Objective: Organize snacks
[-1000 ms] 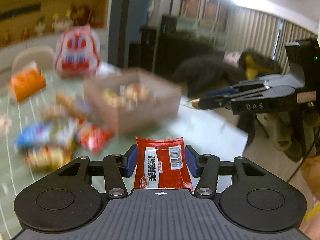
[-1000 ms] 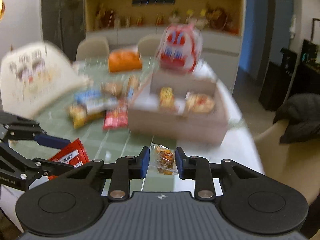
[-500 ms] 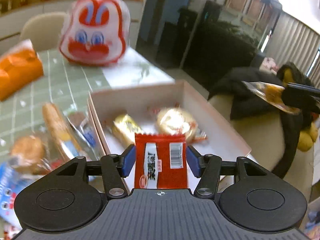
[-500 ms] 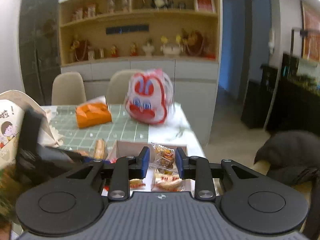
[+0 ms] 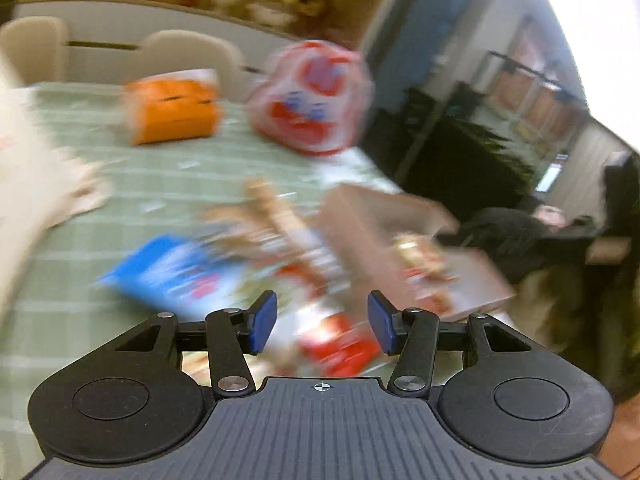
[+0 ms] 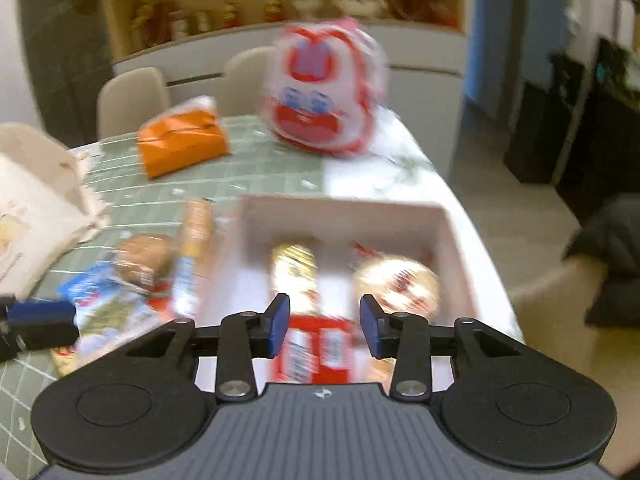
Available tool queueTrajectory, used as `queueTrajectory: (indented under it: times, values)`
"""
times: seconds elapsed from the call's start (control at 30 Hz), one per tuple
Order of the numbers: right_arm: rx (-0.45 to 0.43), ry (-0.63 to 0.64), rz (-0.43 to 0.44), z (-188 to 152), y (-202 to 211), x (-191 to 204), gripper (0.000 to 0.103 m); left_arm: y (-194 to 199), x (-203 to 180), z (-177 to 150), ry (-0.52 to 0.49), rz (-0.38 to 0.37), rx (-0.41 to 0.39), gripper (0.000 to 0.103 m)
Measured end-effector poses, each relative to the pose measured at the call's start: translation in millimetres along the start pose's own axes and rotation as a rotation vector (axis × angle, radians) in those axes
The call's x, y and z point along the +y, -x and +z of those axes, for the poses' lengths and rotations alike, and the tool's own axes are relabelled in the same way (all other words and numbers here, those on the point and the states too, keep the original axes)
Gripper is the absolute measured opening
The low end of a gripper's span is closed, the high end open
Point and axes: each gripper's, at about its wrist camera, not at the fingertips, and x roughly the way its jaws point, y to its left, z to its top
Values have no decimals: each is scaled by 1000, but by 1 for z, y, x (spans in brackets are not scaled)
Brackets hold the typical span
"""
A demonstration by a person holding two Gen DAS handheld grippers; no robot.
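My left gripper [image 5: 322,320] hangs over the loose snacks left of the pinkish cardboard box [image 5: 404,216]. Its jaws stand apart and are closing a little, with nothing between them. A blurred red packet [image 5: 340,346] lies on the table below the gap. My right gripper [image 6: 324,320] hovers over the box [image 6: 340,208], and its jaws are opening with nothing between the pads. Under it, inside the box, lies a red packet [image 6: 314,354] with white labels, beside a golden packet [image 6: 294,264] and a round pastry [image 6: 400,284]. A blue pad [image 6: 40,314] of the left gripper shows at the left edge.
On the green checked cloth [image 6: 248,168] lie a blue packet [image 5: 172,276], an orange pack [image 6: 182,142] and a big red-and-white bunny bag [image 6: 324,92]. A white paper bag [image 6: 36,200] stands at the left. Chairs and a shelf wall stand behind, and the table edge runs along the right.
The left gripper let go of the red packet and swung left over the loose snacks. The right gripper moved over the box and no longer holds the clear candy. A red packet now lies in the box.
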Motion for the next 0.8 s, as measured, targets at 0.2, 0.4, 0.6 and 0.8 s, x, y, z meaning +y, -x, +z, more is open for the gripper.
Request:
queueTrajectory:
  times: [0.2,0.4,0.6,0.8]
  values:
    - [70,89,135,43,-19,90,46,17,53,-23,101,-11,18,55]
    - [148,149,-60,62,-92,142,46,24,60,-33,116,-81,47,55]
    - [219,166,-142,55,-136,149,42,31,41,-40,60,-152,69,55]
    - [286,184,-57,39,-120,147,33,30,34,-45,46,-166,87,55]
